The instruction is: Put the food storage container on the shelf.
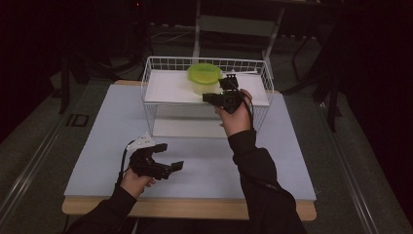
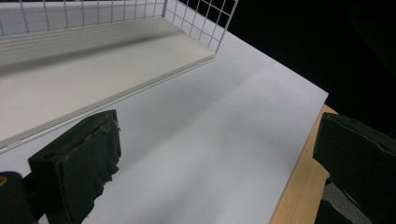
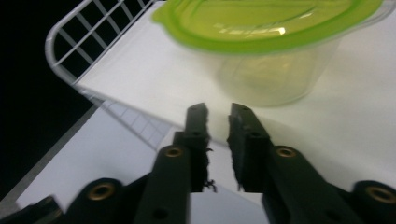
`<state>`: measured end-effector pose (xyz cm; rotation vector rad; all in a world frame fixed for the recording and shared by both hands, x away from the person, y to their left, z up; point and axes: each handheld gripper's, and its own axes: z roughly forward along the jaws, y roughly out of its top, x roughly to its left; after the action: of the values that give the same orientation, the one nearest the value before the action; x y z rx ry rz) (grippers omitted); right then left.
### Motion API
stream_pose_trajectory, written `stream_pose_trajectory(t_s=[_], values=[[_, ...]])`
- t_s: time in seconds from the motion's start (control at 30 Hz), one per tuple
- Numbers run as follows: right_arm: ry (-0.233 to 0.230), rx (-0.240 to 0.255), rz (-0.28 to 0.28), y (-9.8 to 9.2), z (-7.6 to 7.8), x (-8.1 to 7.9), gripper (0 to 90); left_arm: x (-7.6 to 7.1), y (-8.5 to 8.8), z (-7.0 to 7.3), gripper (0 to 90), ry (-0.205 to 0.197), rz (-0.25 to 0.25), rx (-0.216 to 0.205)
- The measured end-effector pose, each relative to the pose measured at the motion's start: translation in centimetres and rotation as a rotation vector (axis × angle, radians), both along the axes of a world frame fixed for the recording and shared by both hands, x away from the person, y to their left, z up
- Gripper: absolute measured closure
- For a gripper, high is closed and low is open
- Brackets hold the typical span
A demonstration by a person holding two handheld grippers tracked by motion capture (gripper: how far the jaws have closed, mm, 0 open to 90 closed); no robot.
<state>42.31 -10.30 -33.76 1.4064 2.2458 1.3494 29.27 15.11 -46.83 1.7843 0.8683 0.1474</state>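
Observation:
A clear tub with a green lid [image 1: 204,78] stands on the top shelf of a white wire rack [image 1: 152,83]. My right gripper [image 1: 217,90] is held up at the shelf's front edge, just right of the tub and short of it. In the right gripper view its pads [image 3: 196,135] stand a narrow gap apart with nothing between them, and the tub [image 3: 275,65] sits just beyond the tips of the right gripper [image 3: 218,112]. My left gripper [image 1: 170,156] rests low over the white board, open wide and empty; the left gripper [image 2: 219,154] points toward the rack's lower shelf [image 2: 93,79].
A white board [image 1: 204,161] covers the wooden table [image 1: 195,207], whose bare edge [image 2: 299,186] runs along the front. The rack's wire walls [image 3: 70,42] rim the top shelf. Dark floor and a metal frame lie behind the table.

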Motion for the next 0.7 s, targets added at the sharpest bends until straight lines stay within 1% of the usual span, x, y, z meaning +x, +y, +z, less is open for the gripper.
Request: stream_pose_trajectory(t_s=[0.07, 0.1, 0.13, 0.17, 0.2, 0.23, 0.27, 0.3, 0.33, 0.4, 0.43, 0.5, 0.53, 0.57, 0.6, 0.63, 0.7], values=[[-0.009, -0.008, 0.023, -0.1, -0.1, -0.8, 67.6, -0.1, 0.0, 0.0, 2.0, 0.005, -0.003, -0.008], [-0.017, -0.025, 0.031, -0.1, -0.2, -1.2, 64.5, -0.1, 0.0, 0.0, 1.9, 0.001, -0.007, -0.013], [-0.017, -0.025, 0.031, -0.1, -0.2, -1.2, 64.5, -0.1, 0.0, 0.0, 1.9, 0.001, -0.007, -0.013], [-0.029, -0.035, 0.043, -0.1, -0.4, -1.7, 61.7, -0.2, 0.0, 0.1, 1.9, -0.003, -0.009, -0.015], [-0.039, -0.037, 0.069, -0.2, -1.0, -2.5, 54.0, -0.3, -0.1, 0.1, 1.9, -0.007, -0.016, -0.017], [-0.048, -0.049, 0.081, -0.2, -1.3, -3.0, 52.2, -0.4, -0.1, 0.1, 2.0, -0.008, -0.022, -0.017], [-0.059, -0.062, 0.09, -0.2, -1.6, -3.4, 48.0, -0.5, -0.1, 0.1, 2.0, -0.009, -0.022, -0.015], [-0.065, -0.064, 0.101, -0.3, -1.9, -3.8, 44.5, -0.6, -0.2, 0.1, 2.0, -0.008, -0.026, -0.018], [-0.075, -0.054, 0.108, -0.5, -2.3, -4.2, 41.3, -0.6, -0.2, 0.0, 1.9, -0.01, -0.031, -0.022], [-0.074, -0.033, 0.124, -0.8, -2.9, -5.0, 34.9, -0.8, -0.4, 0.0, 1.9, -0.018, -0.04, -0.009], [-0.08, -0.028, 0.137, -1.0, -3.2, -5.3, 32.0, -0.8, -0.4, -0.1, 2.0, -0.024, -0.048, -0.011], [-0.086, -0.028, 0.169, -1.4, -3.8, -5.9, 27.1, -1.0, -0.6, -0.1, 2.0, -0.034, -0.059, -0.003], [-0.095, -0.029, 0.172, -1.7, -4.0, -6.2, 24.8, -1.0, -0.7, -0.1, 2.0, -0.04, -0.065, -0.003], [-0.101, -0.037, 0.172, -1.9, -4.2, -6.5, 23.4, -1.1, -0.8, -0.2, 2.0, -0.044, -0.069, 0.006], [-0.101, -0.037, 0.172, -1.9, -4.2, -6.5, 23.4, -1.1, -0.8, -0.2, 1.9, -0.044, -0.069, 0.006], [-0.117, -0.029, 0.17, -2.5, -4.7, -7.1, 21.9, -1.2, -0.9, -0.2, 2.0, -0.043, -0.072, 0.017], [-0.123, -0.03, 0.173, -2.8, -5.0, -7.4, 19.7, -1.2, -1.0, -0.3, 1.9, -0.041, -0.075, 0.016]])
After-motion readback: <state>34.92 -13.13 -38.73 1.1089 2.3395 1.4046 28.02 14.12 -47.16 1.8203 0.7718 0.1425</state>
